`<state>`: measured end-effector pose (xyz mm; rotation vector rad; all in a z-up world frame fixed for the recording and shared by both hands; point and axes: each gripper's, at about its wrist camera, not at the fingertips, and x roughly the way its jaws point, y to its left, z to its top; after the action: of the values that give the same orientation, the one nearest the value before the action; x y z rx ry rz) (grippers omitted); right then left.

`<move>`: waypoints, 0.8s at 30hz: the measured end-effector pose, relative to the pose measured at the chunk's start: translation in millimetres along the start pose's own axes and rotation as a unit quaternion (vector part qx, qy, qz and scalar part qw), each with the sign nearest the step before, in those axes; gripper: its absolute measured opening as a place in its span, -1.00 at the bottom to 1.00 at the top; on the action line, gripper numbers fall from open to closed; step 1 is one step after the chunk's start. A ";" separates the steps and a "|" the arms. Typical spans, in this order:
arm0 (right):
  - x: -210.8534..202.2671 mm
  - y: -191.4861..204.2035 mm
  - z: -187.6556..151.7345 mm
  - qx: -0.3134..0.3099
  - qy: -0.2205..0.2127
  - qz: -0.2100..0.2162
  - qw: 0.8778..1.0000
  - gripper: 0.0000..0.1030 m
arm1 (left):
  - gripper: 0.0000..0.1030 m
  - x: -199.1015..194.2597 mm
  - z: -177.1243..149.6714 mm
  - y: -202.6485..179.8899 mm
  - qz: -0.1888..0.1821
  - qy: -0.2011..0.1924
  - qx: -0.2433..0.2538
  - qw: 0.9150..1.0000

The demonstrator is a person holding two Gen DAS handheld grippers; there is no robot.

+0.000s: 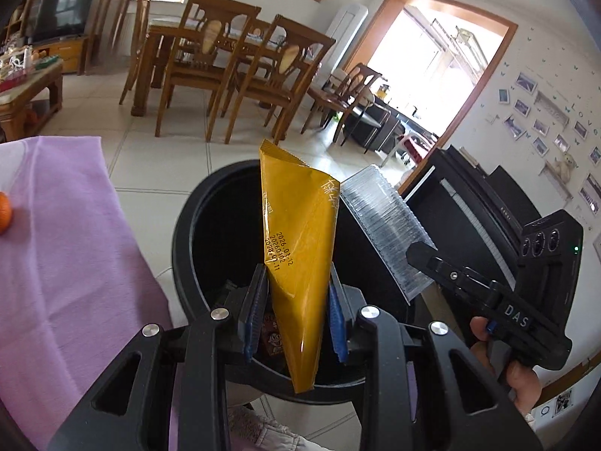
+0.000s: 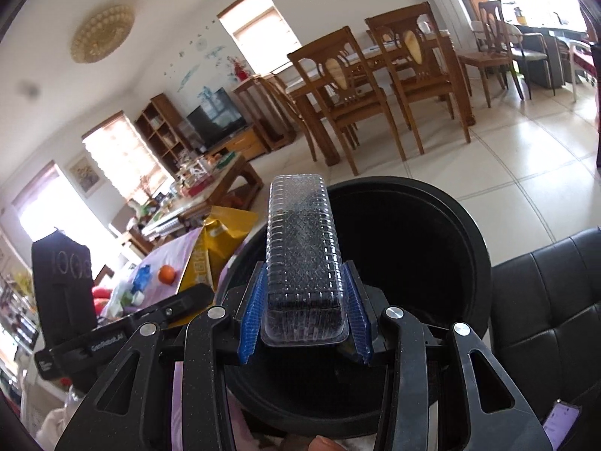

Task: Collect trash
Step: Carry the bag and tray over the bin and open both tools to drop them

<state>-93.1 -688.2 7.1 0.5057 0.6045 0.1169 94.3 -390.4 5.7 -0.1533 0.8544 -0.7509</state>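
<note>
Left gripper (image 1: 296,308) pinches a yellow wrapper (image 1: 300,248) right over the black bin (image 1: 188,225); right gripper (image 2: 304,319) clamps a clear plastic tray (image 2: 302,255) above the same bin.

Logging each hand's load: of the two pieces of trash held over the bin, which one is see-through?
The ribbed clear plastic tray in the right gripper; the left gripper holds an opaque yellow wrapper.
</note>
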 end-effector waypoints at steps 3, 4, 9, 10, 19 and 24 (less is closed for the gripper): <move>3.0 -4.5 -3.1 0.007 0.003 -0.003 1.000 -0.20 | -0.42 10.0 -3.3 -0.4 0.008 0.012 0.000 1.000; 3.1 -7.9 -4.8 0.009 0.004 -0.004 1.000 -0.20 | -0.42 11.8 -5.1 0.0 0.011 0.015 -0.001 1.000; 6.7 -8.1 -10.7 0.012 0.006 -0.006 1.000 -0.20 | -0.42 23.6 -7.4 -5.3 0.021 0.025 0.003 0.999; 6.9 -8.8 -10.7 0.013 0.006 -0.005 1.000 -0.20 | -0.42 26.9 -7.1 -7.2 0.023 0.027 0.004 0.999; 17.9 -7.9 -17.1 0.019 0.010 -0.005 1.000 -0.15 | -0.29 31.2 -7.7 -15.8 0.046 0.034 0.022 0.998; 20.6 -1.5 -16.6 0.021 0.007 -0.007 1.000 0.11 | 0.21 20.5 -9.3 -24.0 0.071 0.015 0.040 0.997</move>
<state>-85.8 -677.4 -16.0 0.5419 0.6245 0.0955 83.2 -420.1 -3.5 -0.0101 0.8534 -0.6542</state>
